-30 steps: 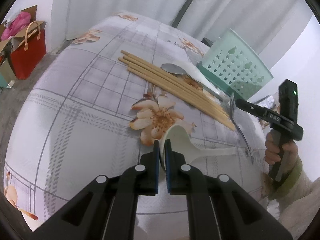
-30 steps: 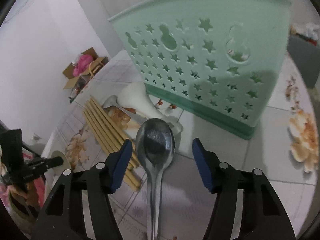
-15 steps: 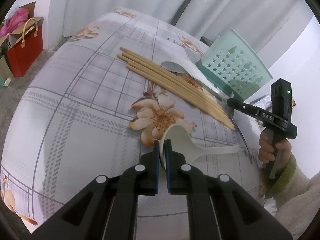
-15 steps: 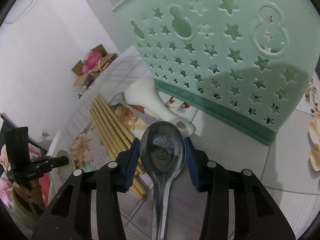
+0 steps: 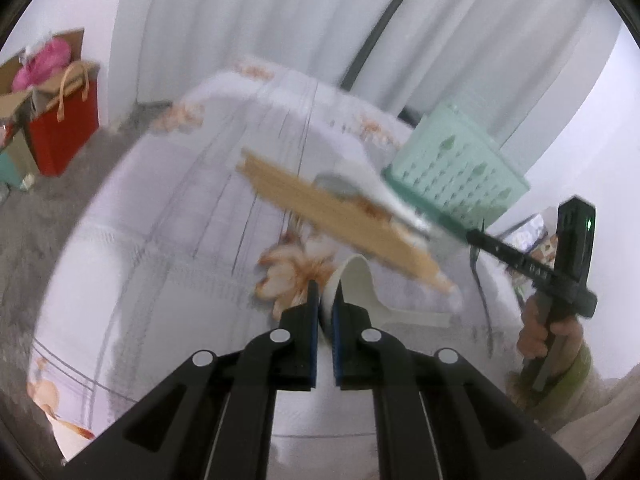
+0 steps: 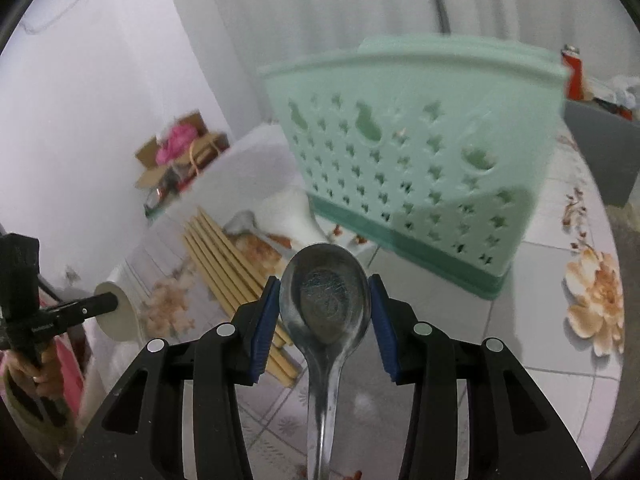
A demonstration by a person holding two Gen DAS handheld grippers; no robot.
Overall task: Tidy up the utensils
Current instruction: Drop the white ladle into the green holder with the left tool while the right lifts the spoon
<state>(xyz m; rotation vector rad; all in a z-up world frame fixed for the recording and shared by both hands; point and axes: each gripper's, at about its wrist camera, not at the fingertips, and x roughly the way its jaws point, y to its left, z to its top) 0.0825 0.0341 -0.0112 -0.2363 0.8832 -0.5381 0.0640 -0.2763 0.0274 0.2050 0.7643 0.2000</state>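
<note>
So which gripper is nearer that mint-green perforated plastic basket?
Right. The right gripper, clamping a metal spoon, faces the mint-green perforated plastic basket; the left gripper holds a white spoon farther off.

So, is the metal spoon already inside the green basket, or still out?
Out. The metal spoon sits clamped between the right gripper's pads, in front of the green basket.

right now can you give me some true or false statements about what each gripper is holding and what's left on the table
1. The right gripper grips a metal spoon by its bowl. True.
2. The left gripper is empty. False: its fingers pinch the rim of a white spoon.
3. The chopsticks stand in the green basket. False: they lie on the tablecloth.
4. Another metal spoon lies beside the chopsticks. True.
</note>
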